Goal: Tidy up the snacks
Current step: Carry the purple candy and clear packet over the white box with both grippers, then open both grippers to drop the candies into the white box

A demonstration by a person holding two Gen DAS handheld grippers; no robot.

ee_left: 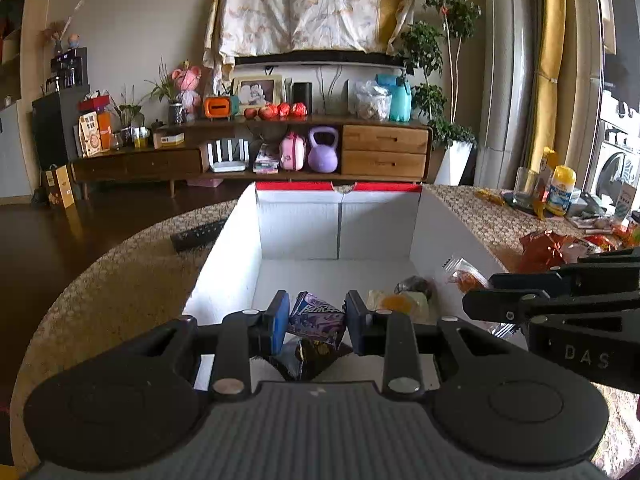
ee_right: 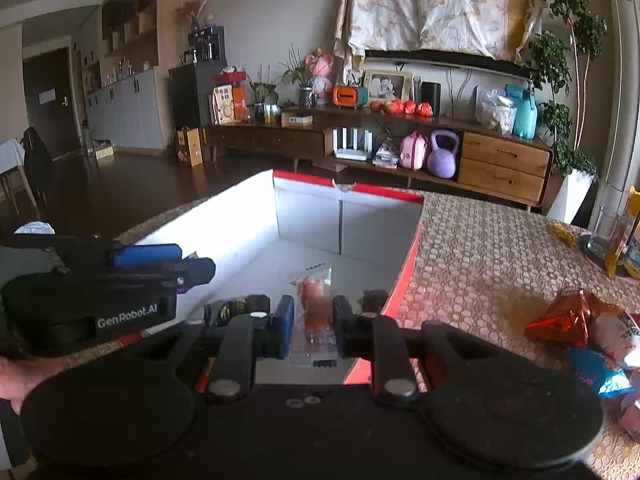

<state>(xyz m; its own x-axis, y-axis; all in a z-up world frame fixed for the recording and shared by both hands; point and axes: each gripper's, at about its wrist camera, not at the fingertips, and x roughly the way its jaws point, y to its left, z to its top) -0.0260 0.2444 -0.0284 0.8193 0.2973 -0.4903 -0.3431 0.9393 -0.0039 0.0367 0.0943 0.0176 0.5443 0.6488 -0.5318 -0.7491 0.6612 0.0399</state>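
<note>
A white cardboard box with a red rim (ee_left: 296, 232) (ee_right: 240, 224) stands on the patterned table. My left gripper (ee_left: 318, 322) is over the box's near end, shut on a purple snack packet (ee_left: 318, 318). A dark packet (ee_left: 308, 356) lies below it in the box, with a yellow-green snack (ee_left: 404, 304) to the right. My right gripper (ee_right: 313, 326) is over the box's right side, shut on a clear packet with an orange sausage-like snack (ee_right: 314, 308). That packet also shows in the left wrist view (ee_left: 464, 274).
Loose snack bags, red foil (ee_right: 560, 318) and blue (ee_right: 600, 376), lie on the table right of the box. A black remote (ee_left: 196, 236) lies left of it. A glass and a yellow bottle (ee_left: 560, 190) stand at the far right.
</note>
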